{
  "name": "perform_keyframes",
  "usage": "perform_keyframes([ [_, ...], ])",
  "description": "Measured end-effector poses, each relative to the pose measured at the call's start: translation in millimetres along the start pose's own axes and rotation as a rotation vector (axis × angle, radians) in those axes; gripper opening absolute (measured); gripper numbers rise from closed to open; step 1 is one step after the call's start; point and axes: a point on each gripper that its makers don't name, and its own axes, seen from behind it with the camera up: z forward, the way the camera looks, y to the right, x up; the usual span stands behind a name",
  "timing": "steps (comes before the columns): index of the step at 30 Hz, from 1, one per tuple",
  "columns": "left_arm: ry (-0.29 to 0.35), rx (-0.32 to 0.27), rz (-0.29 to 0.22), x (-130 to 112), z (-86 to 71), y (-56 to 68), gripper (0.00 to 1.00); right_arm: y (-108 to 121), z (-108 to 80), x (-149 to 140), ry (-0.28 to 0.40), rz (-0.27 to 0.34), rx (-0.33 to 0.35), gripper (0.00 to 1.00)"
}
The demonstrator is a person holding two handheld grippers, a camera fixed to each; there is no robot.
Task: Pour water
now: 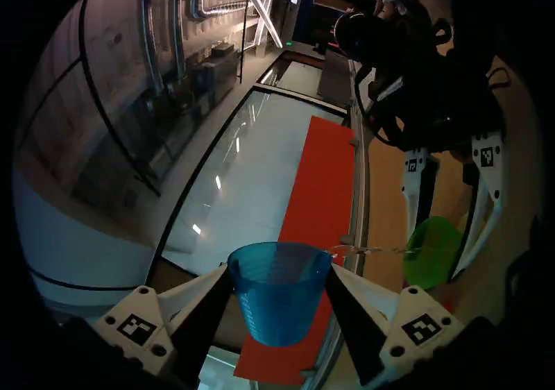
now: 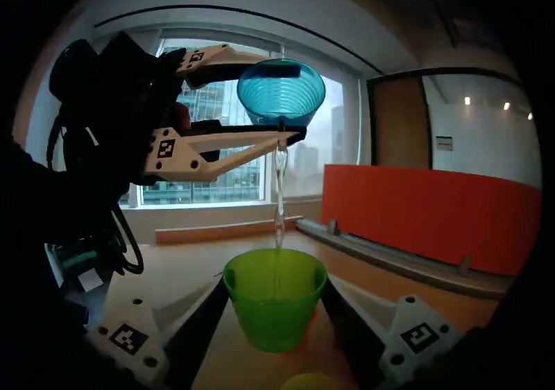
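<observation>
My left gripper (image 1: 277, 273) is shut on a clear blue cup (image 1: 277, 310), which is tipped over on its side. A thin stream of water (image 2: 279, 189) runs from its rim down into a green cup (image 2: 275, 307). My right gripper (image 2: 275, 286) is shut on that green cup, holding it upright just above the table. In the right gripper view the left gripper (image 2: 281, 98) hangs above with the blue cup (image 2: 281, 88) between its fingers. In the left gripper view the right gripper (image 1: 436, 255) holds the green cup (image 1: 433, 244) off to the right.
An orange partition panel (image 2: 430, 209) runs along the right of the wooden table (image 2: 187, 272). A large window (image 2: 208, 175) lies behind. A dark-gloved hand with cables (image 2: 104, 112) holds the left gripper. A yellow rim (image 2: 312, 382) peeks in below the green cup.
</observation>
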Motion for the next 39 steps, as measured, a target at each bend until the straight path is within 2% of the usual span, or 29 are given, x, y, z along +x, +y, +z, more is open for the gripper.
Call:
perform_keyframes([
  [9, -0.003, 0.006, 0.034, 0.4, 0.1, -5.0, 0.87, 0.1, 0.3, 1.4, 0.001, -0.007, -0.002, 0.91],
  [39, -0.003, 0.014, 0.174, 5.3, -3.3, -7.7, 0.87, 1.4, 1.1, 0.7, 0.004, -0.011, -0.008, 0.9],
])
